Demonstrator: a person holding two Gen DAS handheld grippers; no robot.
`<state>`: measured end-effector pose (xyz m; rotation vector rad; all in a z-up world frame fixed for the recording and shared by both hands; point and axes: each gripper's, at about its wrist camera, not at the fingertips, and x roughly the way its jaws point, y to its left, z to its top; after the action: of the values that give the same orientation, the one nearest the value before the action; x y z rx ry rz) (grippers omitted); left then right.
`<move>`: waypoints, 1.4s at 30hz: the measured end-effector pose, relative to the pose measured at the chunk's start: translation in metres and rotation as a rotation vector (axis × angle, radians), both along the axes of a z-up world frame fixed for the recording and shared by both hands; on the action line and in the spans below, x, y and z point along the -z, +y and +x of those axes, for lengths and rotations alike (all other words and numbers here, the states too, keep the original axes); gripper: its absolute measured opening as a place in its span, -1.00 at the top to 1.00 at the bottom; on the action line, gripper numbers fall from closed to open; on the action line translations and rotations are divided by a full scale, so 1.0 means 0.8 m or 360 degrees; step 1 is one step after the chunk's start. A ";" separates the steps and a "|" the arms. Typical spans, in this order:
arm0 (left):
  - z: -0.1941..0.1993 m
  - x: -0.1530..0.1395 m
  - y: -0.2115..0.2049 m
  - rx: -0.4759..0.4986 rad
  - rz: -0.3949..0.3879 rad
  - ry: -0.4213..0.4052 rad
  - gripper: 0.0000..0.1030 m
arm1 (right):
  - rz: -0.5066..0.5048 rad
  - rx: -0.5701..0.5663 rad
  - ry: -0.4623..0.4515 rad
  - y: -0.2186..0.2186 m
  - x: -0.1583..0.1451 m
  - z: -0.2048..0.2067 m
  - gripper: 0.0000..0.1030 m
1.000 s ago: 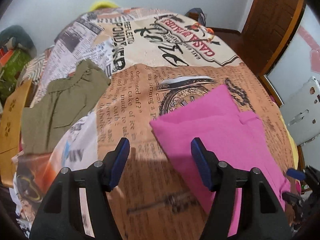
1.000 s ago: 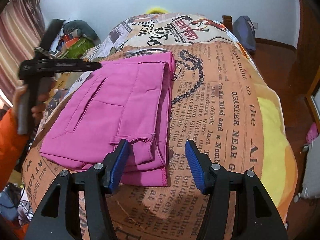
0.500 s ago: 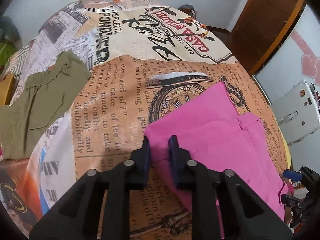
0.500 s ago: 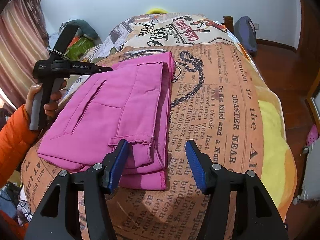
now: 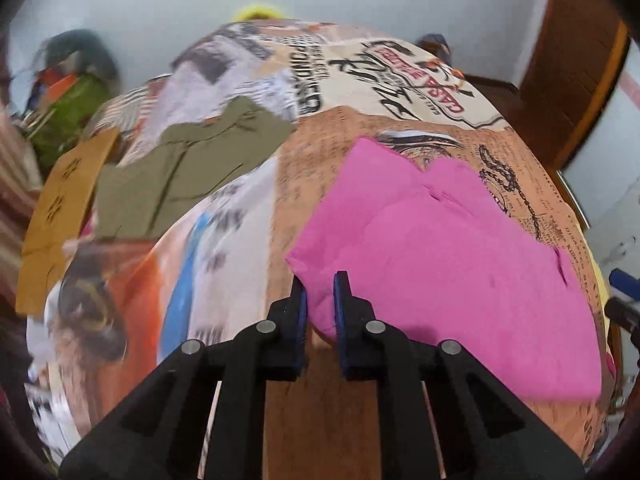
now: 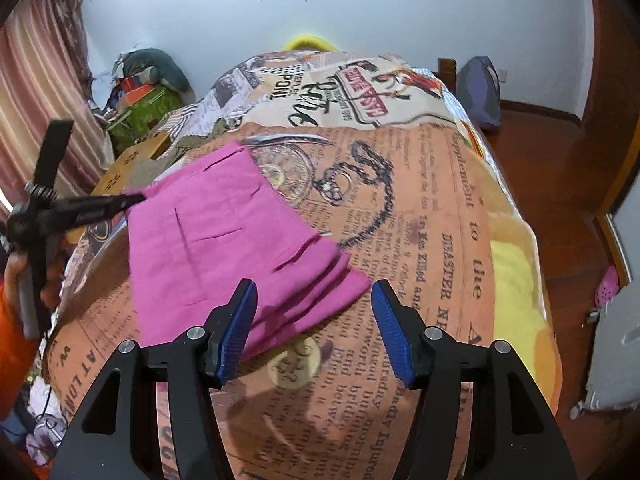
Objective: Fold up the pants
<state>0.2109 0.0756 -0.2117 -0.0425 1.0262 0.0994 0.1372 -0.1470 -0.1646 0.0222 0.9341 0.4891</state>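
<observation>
My left claw [image 5: 320, 292] pinches the folded pink pants' [image 5: 440, 248] near corner so I can drag them across the bed [image 6: 432, 208]; my right claw [image 6: 312, 316] hangs wide open and empty at their five-o'clock edge.

Folded pants [image 5: 440, 248] on bedspread [image 5: 248, 208]; second garment [image 5: 188, 160] far left.

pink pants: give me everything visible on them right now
The pink pants are plain magenta woven-looking cloth, folded into a flat, layered packet on the newspaper-print bedspread. A slit pocket and stacked edges show on top. The left gripper is clamped on one corner. The right gripper is open, with the nearest corner between its fingers, not gripped.
</observation>
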 end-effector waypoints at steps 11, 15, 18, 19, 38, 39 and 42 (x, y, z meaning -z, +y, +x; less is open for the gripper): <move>-0.082 0.000 0.024 -0.0182 -0.0105 -0.0037 0.76 | -0.0037 -0.0233 -0.0086 0.071 -0.013 -0.010 -0.08; -0.084 0.010 0.039 -0.0229 -0.0144 0.0001 0.76 | -0.0064 -0.0262 -0.0007 0.091 0.013 0.000 -0.08; -0.086 0.016 0.041 -0.0190 -0.0116 0.0020 0.70 | -0.0064 -0.0274 0.0043 0.094 0.027 0.001 -0.08; -0.086 0.015 0.041 -0.0164 -0.0096 0.0019 0.70 | -0.0047 -0.0269 0.0055 0.091 0.026 0.000 -0.08; 0.009 -0.048 -0.028 0.0403 -0.0167 -0.0053 0.71 | 0.0034 -0.0202 -0.0017 0.084 -0.005 0.036 -0.08; 0.017 -0.040 -0.035 0.0427 -0.0172 -0.0029 0.71 | 0.0032 -0.0224 -0.0012 0.092 -0.003 0.040 -0.08; 0.038 -0.003 -0.046 0.0482 -0.0210 0.0103 0.71 | 0.0032 -0.0294 0.0040 0.115 0.012 0.050 -0.08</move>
<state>0.2413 0.0388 -0.2094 -0.0039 1.0918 -0.2441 0.1772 -0.0548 -0.1740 -0.0400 0.9604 0.6708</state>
